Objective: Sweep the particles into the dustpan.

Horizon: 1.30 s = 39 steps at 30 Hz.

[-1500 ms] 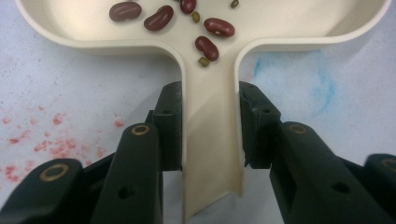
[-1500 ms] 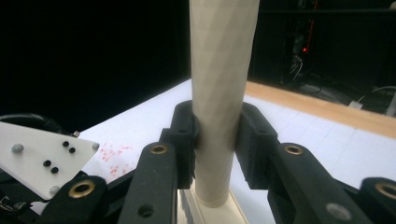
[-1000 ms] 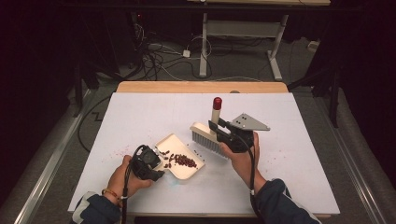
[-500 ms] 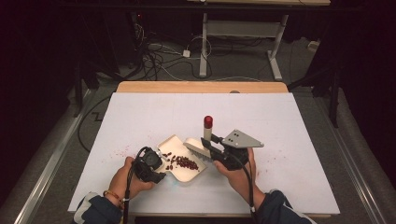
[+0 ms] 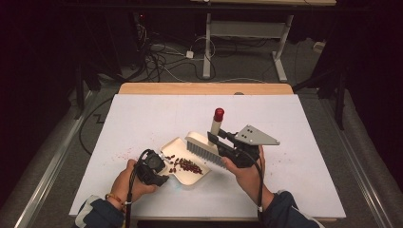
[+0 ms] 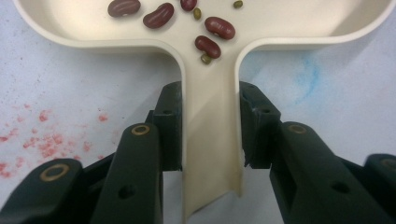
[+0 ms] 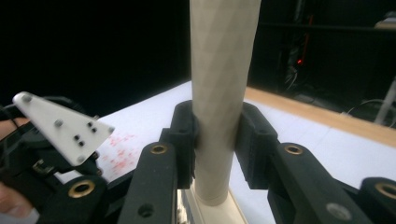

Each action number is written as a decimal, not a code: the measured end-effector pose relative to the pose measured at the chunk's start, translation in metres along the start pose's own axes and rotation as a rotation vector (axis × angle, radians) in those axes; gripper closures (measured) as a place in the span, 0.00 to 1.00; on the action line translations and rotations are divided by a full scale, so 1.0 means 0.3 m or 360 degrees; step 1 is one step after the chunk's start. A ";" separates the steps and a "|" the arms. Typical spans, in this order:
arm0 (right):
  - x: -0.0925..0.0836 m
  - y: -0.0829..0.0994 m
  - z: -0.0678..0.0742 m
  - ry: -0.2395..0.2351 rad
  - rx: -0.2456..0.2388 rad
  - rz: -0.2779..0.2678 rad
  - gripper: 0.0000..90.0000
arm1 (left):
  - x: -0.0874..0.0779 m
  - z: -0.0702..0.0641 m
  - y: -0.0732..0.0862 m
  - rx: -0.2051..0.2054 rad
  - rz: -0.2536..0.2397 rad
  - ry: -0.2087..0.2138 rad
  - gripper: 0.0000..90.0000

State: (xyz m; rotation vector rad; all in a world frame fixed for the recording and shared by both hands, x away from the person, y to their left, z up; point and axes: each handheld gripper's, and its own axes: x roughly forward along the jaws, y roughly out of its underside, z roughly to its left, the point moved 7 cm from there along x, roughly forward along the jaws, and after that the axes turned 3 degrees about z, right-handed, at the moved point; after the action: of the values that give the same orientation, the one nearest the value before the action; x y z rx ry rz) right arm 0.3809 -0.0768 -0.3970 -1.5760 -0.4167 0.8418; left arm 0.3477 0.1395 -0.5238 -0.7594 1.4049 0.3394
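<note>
A cream dustpan (image 5: 177, 145) lies on the white table with dark red beans (image 5: 186, 166) heaped in it. My left gripper (image 5: 164, 172) is shut on the pan's handle (image 6: 212, 140), one pad on each side of it (image 6: 211, 100). Red beans (image 6: 219, 28) and a few small green ones lie at the handle's root. My right gripper (image 5: 215, 137) is shut on the pale handle (image 7: 219, 84) of a brush, pads pressed on both sides (image 7: 218, 126). The brush's red tip (image 5: 218, 114) points up and away. Its bristles (image 5: 204, 153) sit at the pan's far right edge.
Reddish stains (image 5: 121, 154) mark the table left of the pan, also seen as reddish stains (image 6: 42, 144) beside my left jaws. A wooden strip (image 5: 204, 88) runs along the far table edge. Beyond it are cables and desk legs (image 5: 208, 47) on the floor.
The right gripper brought the brush down and nearer, from beyond the pan to its right edge, then edged slightly back right. The left hand and the pan stayed still.
</note>
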 end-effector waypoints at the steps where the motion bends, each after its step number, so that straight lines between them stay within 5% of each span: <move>1: -0.004 0.000 -0.010 0.0031 -0.0038 0.0005 0.79 | 0.000 0.000 0.000 0.0000 -0.0001 -0.0001 0.70; 4: -0.019 0.014 -0.037 0.0102 -0.0099 0.0037 0.79 | 0.000 -0.001 0.000 0.0002 0.0001 -0.0004 0.70; 9: -0.045 0.072 -0.048 0.0115 -0.0170 0.0166 0.79 | 0.000 -0.003 0.000 0.0004 0.0002 -0.0008 0.70; 16: -0.092 0.112 -0.054 0.0092 -0.0180 0.0217 0.79 | 0.001 -0.003 -0.001 0.0007 0.0008 -0.0010 0.70; 20: -0.078 0.117 0.003 -0.0018 -0.0174 0.0235 0.79 | 0.001 -0.003 -0.002 0.0010 0.0011 -0.0013 0.70; 24: -0.089 0.088 0.035 -0.0081 -0.0159 0.0195 0.79 | 0.001 -0.003 -0.002 0.0015 0.0012 -0.0016 0.70; 33: -0.110 0.042 -0.007 0.0007 -0.0200 0.0130 0.79 | 0.000 -0.002 0.000 0.0012 0.0005 -0.0010 0.70; 39: -0.026 0.034 -0.060 0.0097 -0.0274 0.0058 0.79 | 0.001 -0.001 0.001 0.0011 0.0006 -0.0004 0.70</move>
State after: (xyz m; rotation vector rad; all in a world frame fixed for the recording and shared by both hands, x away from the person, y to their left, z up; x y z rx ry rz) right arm 0.3866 -0.0968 -0.4047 -1.7684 -0.4266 0.8007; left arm 0.3474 0.1394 -0.5240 -0.7507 1.4046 0.3380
